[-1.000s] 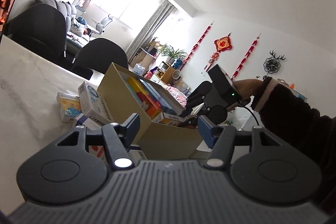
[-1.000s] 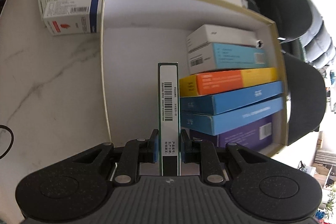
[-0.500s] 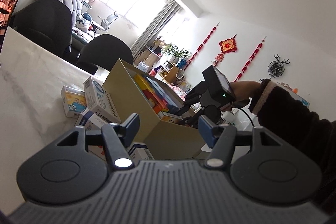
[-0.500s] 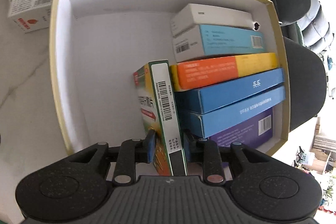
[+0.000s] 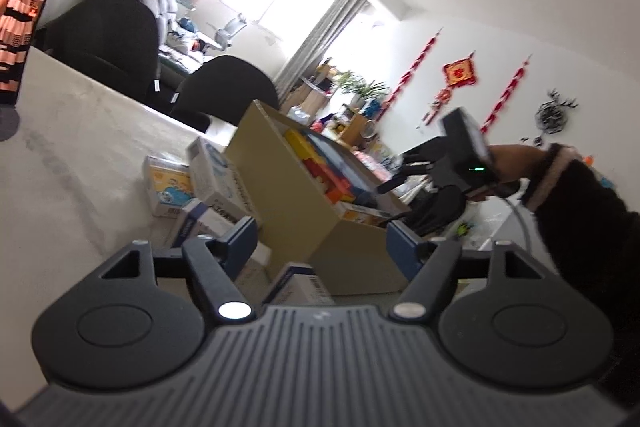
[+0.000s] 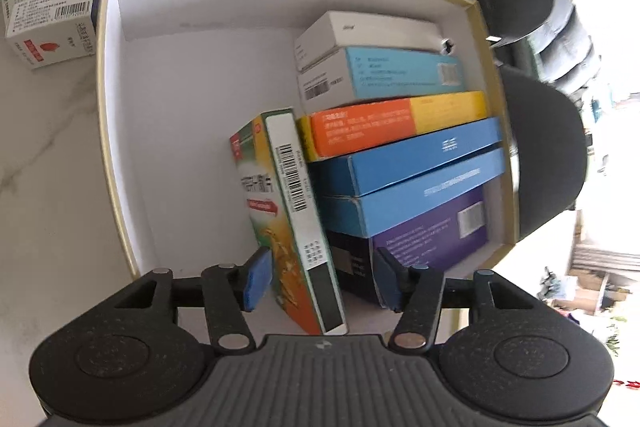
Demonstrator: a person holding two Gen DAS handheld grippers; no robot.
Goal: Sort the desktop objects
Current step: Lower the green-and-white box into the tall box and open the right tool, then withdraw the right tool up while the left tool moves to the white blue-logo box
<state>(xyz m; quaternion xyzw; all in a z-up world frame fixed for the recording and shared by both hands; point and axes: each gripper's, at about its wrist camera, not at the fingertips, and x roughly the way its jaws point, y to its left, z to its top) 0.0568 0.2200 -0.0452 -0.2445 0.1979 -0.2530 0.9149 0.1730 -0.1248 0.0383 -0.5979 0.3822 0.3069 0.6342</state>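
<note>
In the right wrist view a tan carton [image 6: 105,99] with a white inside holds a stack of flat boxes [image 6: 404,155] along its right wall. A green and orange box [image 6: 288,195] stands tilted against that stack. My right gripper [image 6: 320,279] straddles its near end with jaws opening, and both blue pads [image 6: 256,277] stand off the box. In the left wrist view my left gripper [image 5: 320,243] hovers before the carton [image 5: 280,195], jaws opening, nothing between them. The right gripper [image 5: 396,183] reaches into the carton from the right.
Loose medicine boxes [image 5: 200,183] lie on the marble table [image 5: 72,147] left of the carton, and one [image 5: 300,283] lies just under my left fingers. More white boxes [image 6: 48,31] sit beyond the carton's left wall. A phone [image 5: 28,11] stands far left. Black chairs [image 6: 540,155] edge the table.
The right jaws have parted and let go of the green and orange box, which now leans on the stack. The left jaws have widened a little.
</note>
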